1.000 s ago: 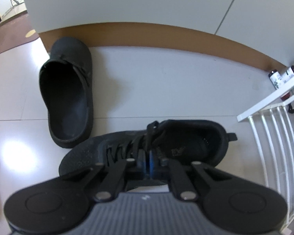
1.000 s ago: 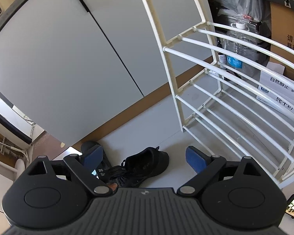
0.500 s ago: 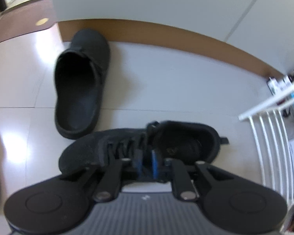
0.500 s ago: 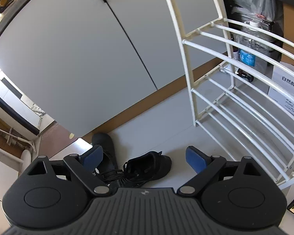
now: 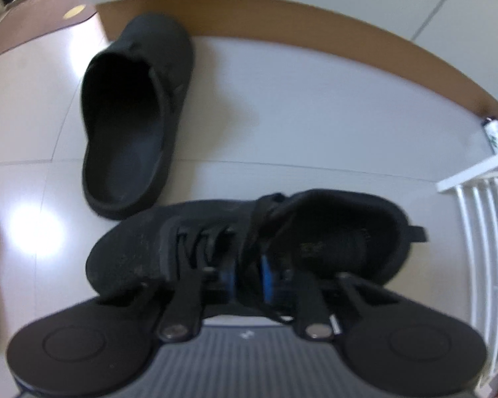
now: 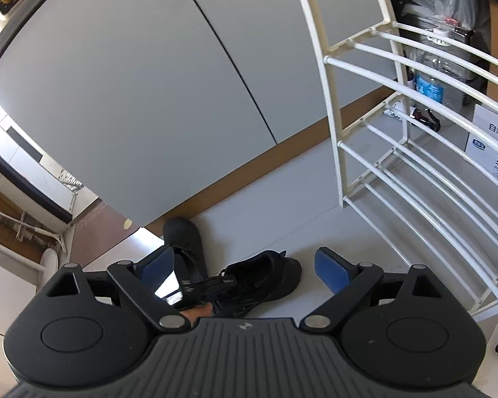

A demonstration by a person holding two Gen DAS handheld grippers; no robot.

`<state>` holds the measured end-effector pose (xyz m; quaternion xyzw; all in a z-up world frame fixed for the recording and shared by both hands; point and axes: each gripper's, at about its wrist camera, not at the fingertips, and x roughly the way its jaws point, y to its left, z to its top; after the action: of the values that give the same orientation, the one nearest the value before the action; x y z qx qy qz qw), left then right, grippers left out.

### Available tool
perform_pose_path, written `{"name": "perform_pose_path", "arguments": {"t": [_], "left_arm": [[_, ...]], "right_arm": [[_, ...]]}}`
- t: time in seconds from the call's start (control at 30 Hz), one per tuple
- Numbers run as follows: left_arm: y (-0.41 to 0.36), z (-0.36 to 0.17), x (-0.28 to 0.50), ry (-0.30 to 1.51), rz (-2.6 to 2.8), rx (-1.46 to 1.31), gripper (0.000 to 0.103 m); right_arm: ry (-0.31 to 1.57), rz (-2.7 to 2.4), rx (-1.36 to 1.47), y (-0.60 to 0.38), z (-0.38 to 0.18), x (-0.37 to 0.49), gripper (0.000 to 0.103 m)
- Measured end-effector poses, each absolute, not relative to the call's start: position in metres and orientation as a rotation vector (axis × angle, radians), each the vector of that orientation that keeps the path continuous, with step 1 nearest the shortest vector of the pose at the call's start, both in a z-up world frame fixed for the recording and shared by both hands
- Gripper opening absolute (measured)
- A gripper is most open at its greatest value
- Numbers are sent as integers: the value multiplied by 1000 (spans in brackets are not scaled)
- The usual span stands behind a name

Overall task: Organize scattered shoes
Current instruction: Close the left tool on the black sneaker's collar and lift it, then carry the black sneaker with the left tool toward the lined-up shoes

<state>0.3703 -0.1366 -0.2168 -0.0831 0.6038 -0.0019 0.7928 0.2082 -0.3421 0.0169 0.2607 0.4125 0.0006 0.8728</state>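
At the far left of the floor (image 5: pixel 315 116) in our left wrist view lies a black slipper (image 5: pixel 132 116), toe towards the brown baseboard (image 5: pixel 315 38) and open heel towards us, its long axis running near to far. It is not touching either gripper. Just right of it and nearer, the black sneaker (image 5: pixel 249 238) lies crosswise, toe to the left and heel to the right, so its long axis runs left to right, roughly square to the slipper.

Our left gripper (image 5: pixel 247 275) points steeply down at the sneaker's near side, right at the tongue and laces. Its blue pads (image 5: pixel 229 277) have drawn almost together on a thin dark fold of the sneaker's upper; the picture is blurred, but we read this as a pinch on the sneaker. It is much the nearer hand to the shoe.

Our right gripper (image 6: pixel 245 267) hangs higher and farther back, its blue pads spread wide with nothing between them; the sneaker (image 6: pixel 262 278) shows beyond them on the floor.

To the right stands the white wire rack (image 6: pixel 415 199), its shelves bare, just beside the sneaker's heel end. We judge the coming move to be a lift and carry rightward, heel leading.
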Motion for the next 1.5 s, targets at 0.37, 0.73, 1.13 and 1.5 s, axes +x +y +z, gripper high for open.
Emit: {"name": "perform_pose_path", "arguments": {"t": [0.37, 0.73, 1.13, 1.5], "left_arm": [[-115, -187, 369, 1241, -101, -215, 3], [-74, -135, 357, 1174, -162, -208, 3], [17, -61, 322, 1091, -116, -233, 3], [111, -28, 260, 1064, -19, -304, 3]], "right_arm": [[856, -5, 539, -343, 18, 207, 95], [847, -6, 499, -337, 24, 203, 95], [838, 34, 472, -315, 33, 196, 95], [860, 102, 359, -273, 34, 189, 95]]}}
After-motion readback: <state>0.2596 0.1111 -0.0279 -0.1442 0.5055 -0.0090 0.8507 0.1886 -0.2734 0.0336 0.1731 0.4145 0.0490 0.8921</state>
